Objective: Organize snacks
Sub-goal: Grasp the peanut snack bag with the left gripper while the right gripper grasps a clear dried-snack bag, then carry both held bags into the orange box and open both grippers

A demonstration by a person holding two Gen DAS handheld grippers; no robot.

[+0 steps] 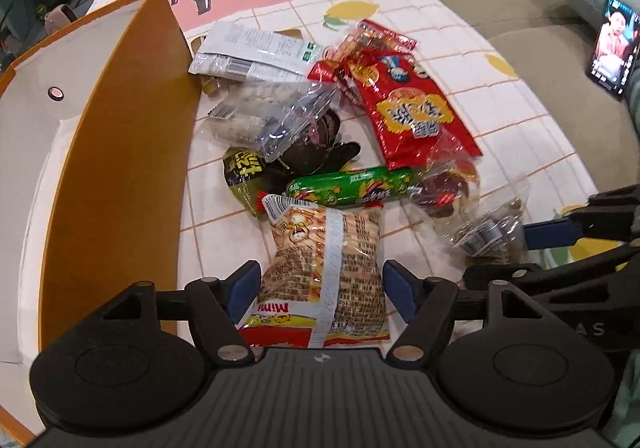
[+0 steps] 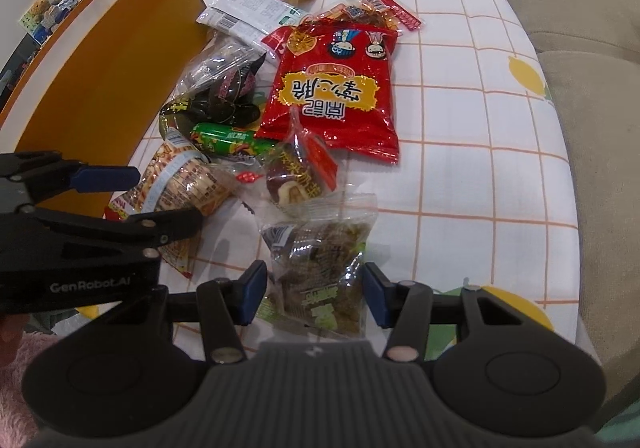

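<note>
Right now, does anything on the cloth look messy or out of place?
Yes. The snacks lie in a loose heap beside the orange box, not in it. The red bag overlaps smaller packets, and the white packet lies askew against the box.

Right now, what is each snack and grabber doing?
Left gripper: open around the Mimi packet.
Mimi packet: flat on the cloth.
Right gripper: closed on the clear packet.
Clear packet: gripped.
Red bag: lying flat.
Orange box: open.
</note>
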